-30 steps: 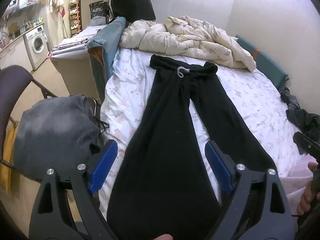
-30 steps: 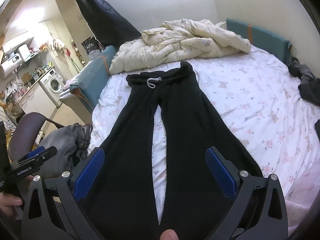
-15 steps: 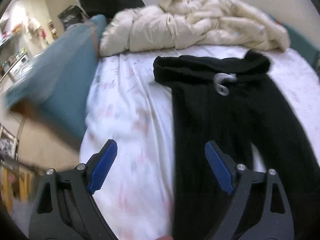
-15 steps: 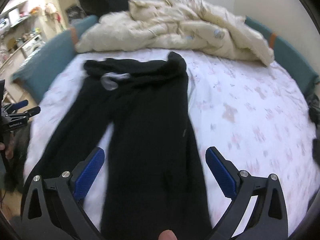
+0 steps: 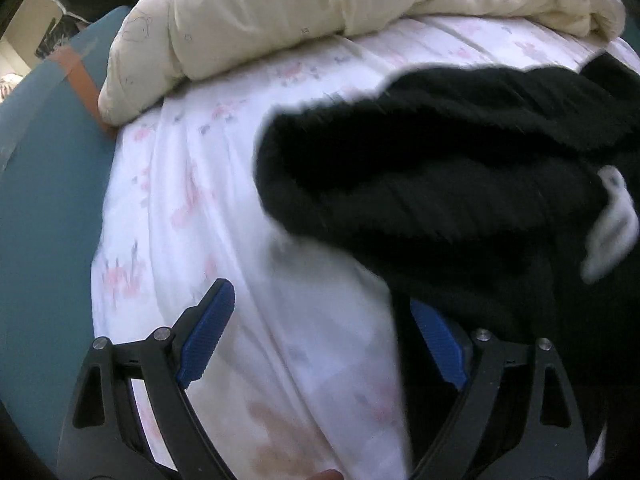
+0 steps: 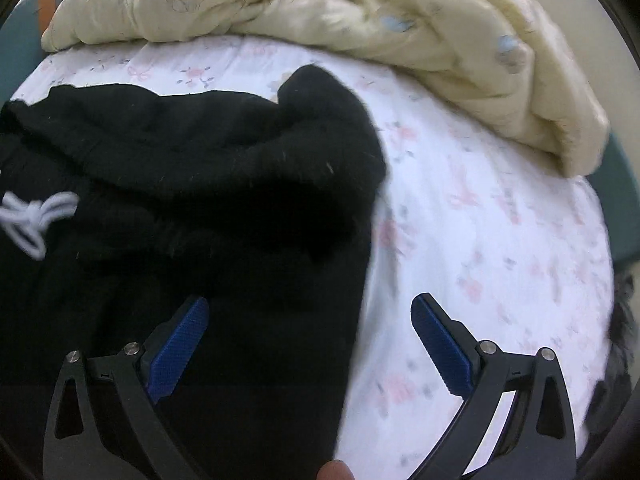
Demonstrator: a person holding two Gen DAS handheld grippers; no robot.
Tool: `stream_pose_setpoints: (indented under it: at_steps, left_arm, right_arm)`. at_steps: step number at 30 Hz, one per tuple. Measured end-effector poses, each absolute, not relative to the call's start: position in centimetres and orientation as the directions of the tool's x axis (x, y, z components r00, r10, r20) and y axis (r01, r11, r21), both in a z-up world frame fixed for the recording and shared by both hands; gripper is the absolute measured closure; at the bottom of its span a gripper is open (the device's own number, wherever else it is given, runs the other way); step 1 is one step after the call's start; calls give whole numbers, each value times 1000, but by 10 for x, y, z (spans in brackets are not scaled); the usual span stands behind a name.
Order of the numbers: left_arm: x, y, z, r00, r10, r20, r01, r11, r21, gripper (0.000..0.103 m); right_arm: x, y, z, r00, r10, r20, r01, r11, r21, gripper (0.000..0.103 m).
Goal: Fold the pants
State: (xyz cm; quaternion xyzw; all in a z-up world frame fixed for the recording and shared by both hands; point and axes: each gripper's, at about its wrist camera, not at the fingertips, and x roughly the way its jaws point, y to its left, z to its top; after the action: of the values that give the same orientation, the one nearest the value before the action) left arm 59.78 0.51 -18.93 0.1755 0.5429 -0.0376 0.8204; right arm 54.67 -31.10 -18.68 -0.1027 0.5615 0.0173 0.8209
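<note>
Black fleece pants (image 5: 460,184) lie flat on a floral bed sheet (image 5: 192,208), waistband towards the duvet, with a white drawstring (image 5: 612,220) at the waist. My left gripper (image 5: 324,336) hangs open over the left corner of the waistband; its right pad sits at the cloth's edge, its left pad over bare sheet. In the right wrist view the pants (image 6: 200,184) and drawstring (image 6: 36,216) fill the left half. My right gripper (image 6: 308,340) is open astride the pants' right edge, left pad over the black cloth, right pad over the sheet (image 6: 480,240). Nothing is gripped.
A crumpled cream duvet (image 5: 320,4) lies just beyond the waistband, also across the top of the right wrist view as the same duvet (image 6: 360,12). A teal padded bed side (image 5: 44,168) runs along the left. Dark clothing (image 6: 616,344) lies at the bed's right edge.
Both grippers have swept forward and down from the leg end to the waistband, which now fills the views. The room, chair and washing machine have dropped out of view. Jaws stayed open.
</note>
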Motion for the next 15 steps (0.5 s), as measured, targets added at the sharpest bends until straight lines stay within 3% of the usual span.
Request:
stream_pose_setpoints:
  at_steps: [5,10,15]
  left_arm:
    - [651,0,-173,407,106,-907,245,944,220,15]
    - [709,5,-153,408,95,-908,157,973,172,15]
    - [733,35,-148,420,191,-887,49,972,232,15]
  right_arm:
    - [598,-320,-179,400,-95,-912,-124,980,-156,0]
    - [678,-346,-149,480,-73,-874,30,997,-66,0]
    - [722,-360,-149,458,-83,-885,87,995,-48,0]
